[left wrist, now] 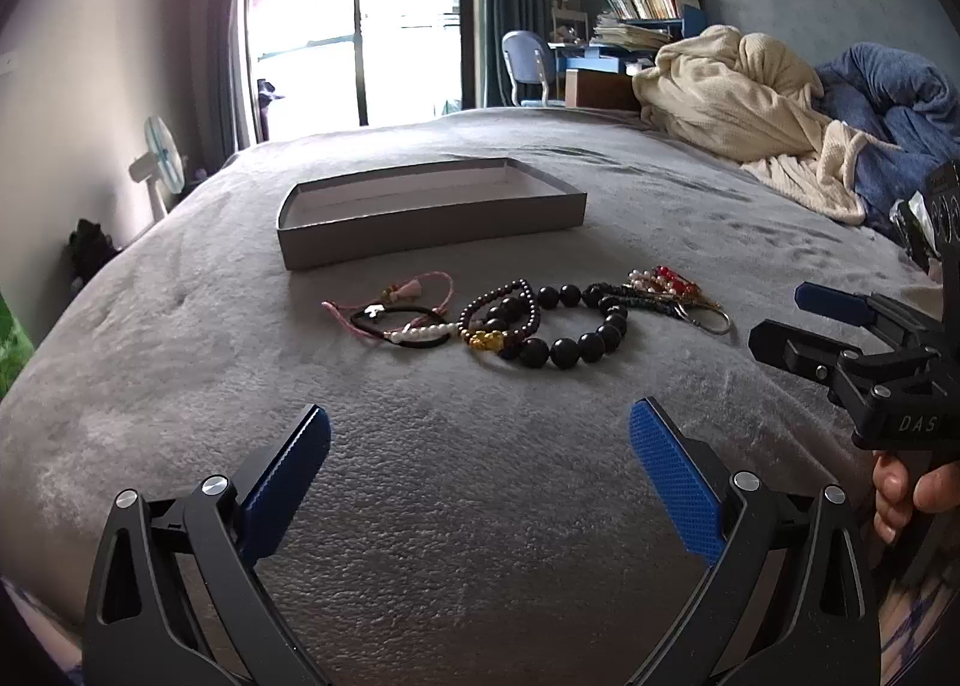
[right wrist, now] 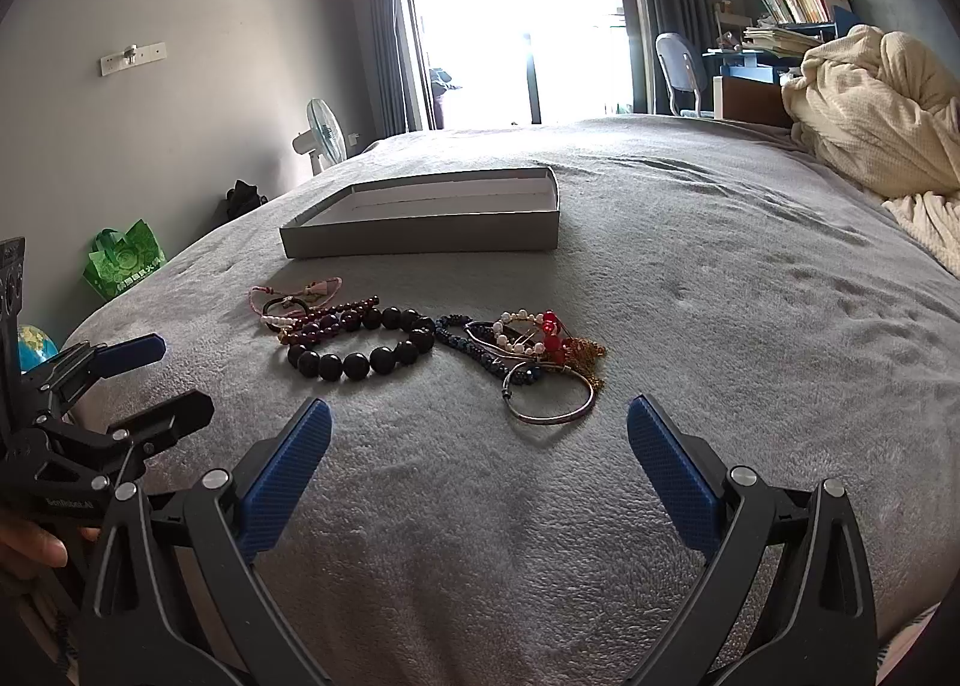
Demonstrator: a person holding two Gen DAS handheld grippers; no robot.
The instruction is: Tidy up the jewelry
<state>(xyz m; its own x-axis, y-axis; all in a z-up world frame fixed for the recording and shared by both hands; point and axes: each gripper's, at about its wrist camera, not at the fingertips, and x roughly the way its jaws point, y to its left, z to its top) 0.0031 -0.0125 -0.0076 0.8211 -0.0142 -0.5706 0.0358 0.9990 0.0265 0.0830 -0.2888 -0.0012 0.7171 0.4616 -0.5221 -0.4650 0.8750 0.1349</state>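
Both tongs, left (left wrist: 480,446) and right (right wrist: 479,440), gape over grey bedding (left wrist: 450,506); bracelets (left wrist: 540,326) lie before the tray (left wrist: 432,227).

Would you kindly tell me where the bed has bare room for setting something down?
Bare blanket lies right of the grey box and between the jewelry row and both open hand-held grippers. The strip between box and jewelry is narrow; the row itself is crowded.

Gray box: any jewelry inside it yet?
No: in the right wrist view the gray box shows only a bare white interior, and the jewelry pile lies on the blanket in front of it.
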